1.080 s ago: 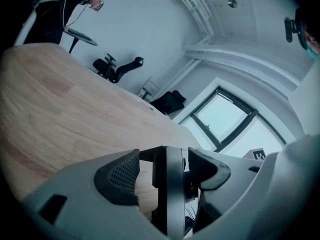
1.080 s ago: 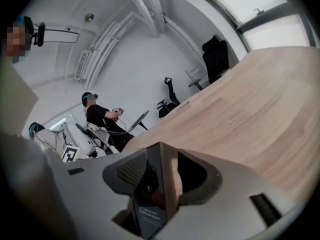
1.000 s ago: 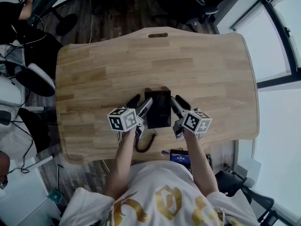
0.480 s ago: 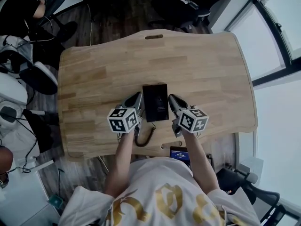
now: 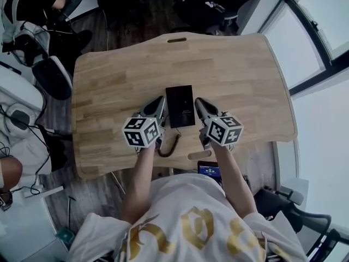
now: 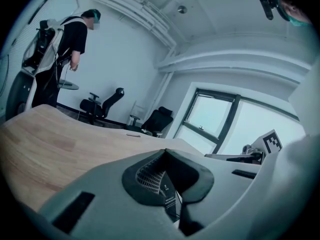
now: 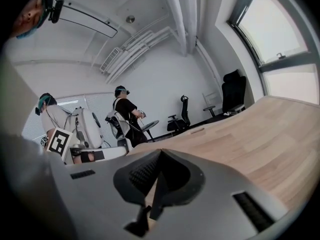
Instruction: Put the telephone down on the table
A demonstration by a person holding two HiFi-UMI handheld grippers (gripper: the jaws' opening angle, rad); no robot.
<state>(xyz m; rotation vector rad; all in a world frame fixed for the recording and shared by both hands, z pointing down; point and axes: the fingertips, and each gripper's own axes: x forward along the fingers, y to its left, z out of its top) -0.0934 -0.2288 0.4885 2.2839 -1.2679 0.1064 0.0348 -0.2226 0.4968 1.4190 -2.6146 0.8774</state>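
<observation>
I see the black telephone (image 5: pixel 180 106) lying on the bench (image 5: pixel 109 75) at the centre of the head view, its cord (image 5: pixel 170 145) curling toward the bench's lower edge. My left tool (image 5: pixel 157 106) sits just beside its left side and my right tool (image 5: pixel 199 107) just beside its right. Both tools have their jaws pressed together, pinching nothing.

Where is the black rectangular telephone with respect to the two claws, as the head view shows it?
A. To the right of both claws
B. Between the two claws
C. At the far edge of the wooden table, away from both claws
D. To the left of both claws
B: in the head view the black rectangular telephone has the left claw close at one side and the right claw close at the other.
</observation>
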